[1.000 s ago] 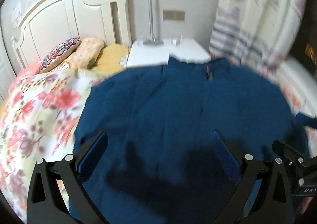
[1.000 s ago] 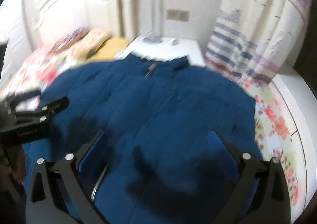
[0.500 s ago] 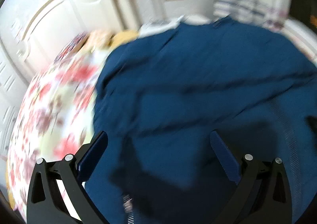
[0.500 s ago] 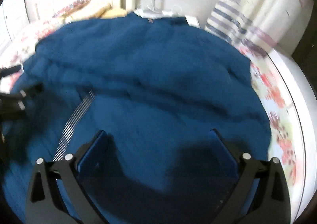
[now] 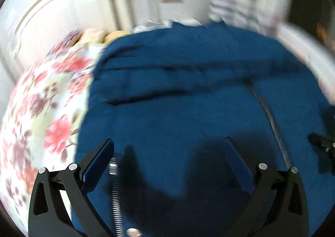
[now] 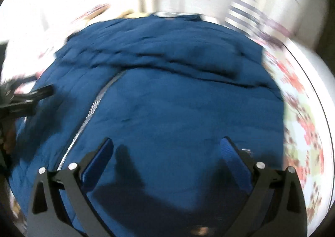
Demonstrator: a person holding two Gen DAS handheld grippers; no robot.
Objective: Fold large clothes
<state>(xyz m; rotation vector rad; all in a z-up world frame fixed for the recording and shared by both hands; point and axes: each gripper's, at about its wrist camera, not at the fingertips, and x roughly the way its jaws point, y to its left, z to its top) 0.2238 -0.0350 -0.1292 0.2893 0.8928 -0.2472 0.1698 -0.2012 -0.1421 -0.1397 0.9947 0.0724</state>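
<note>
While you tipped both cameras down, the big blue jacket (image 5: 188, 111) came closer and now fills both views, spread on the flowery bed (image 5: 41, 115). Your left gripper (image 5: 168, 149) and right gripper (image 6: 166, 146) both hang wide open over its near part, holding nothing. So the fold has not begun. I can read no words or labels; it's too blurry.

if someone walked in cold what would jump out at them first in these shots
The big dark blue jacket spread over the bed fills most of both views, with its silver zipper running up the near part. Beside it shows the red-flowered bedspread, left of the jacket in the left view. Both hand-held grippers, left and right, hang open above the cloth, gripping nothing.
</note>
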